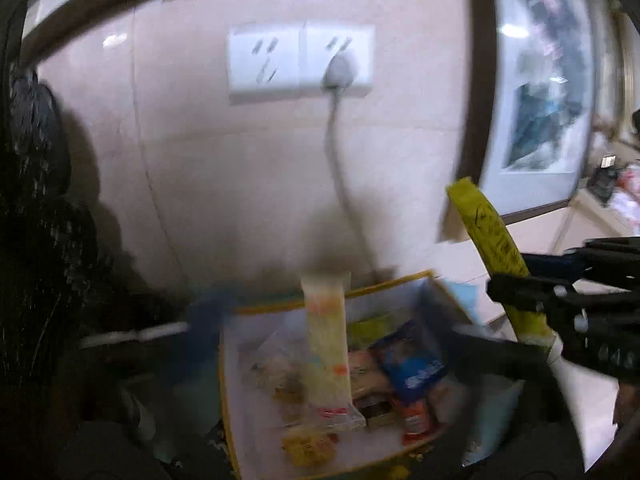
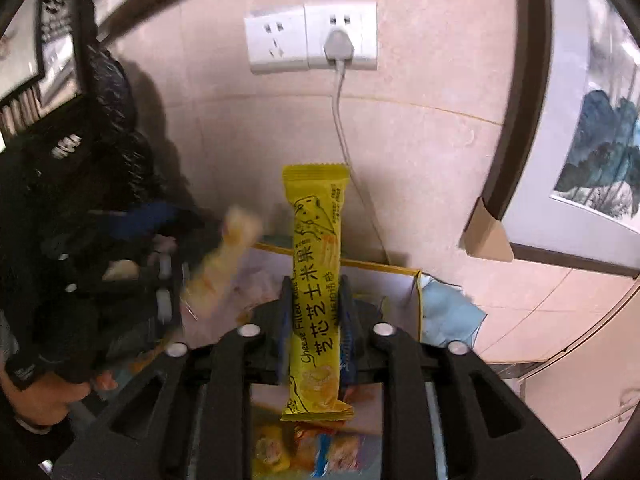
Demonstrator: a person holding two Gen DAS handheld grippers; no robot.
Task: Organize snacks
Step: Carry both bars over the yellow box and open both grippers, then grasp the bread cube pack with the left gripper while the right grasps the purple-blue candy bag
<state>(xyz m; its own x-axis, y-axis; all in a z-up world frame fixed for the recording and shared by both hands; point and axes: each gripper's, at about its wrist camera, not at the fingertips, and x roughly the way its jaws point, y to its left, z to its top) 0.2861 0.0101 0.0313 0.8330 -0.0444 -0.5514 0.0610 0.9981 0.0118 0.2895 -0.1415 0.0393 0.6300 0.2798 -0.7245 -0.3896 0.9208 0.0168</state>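
Your right tongs (image 2: 313,304) are clamped on a yellow snack bar (image 2: 316,280), gripping it around its middle so it stands upright above the box (image 2: 416,304). Your left tongs (image 1: 326,364) are harder to read: a pale snack stick (image 1: 326,344) stands straight up in the middle of the left wrist view, where the fingers would be, but the frame is badly smeared and you cannot tell how far they are parted or whether they truly grip it. The box is white inside with a yellow rim, and it sits below both tongs, close to the tiled wall (image 1: 180,160). Inside it lie several wrapped snacks: a blue packet (image 1: 412,360), a red and orange one (image 1: 414,420), a yellow one (image 1: 308,446) near the front, and a clear wrapper (image 1: 276,376) with something pale in it. Only the left wrist view shows these contents well; the right wrist view hides most of the box behind its own frame. That right view alone gives the printing on the yellow bar, a cardboard flap (image 2: 486,236), and your hand (image 2: 36,400). Both show 2 wall sockets (image 2: 312,38), 1 with a plug (image 2: 339,46).
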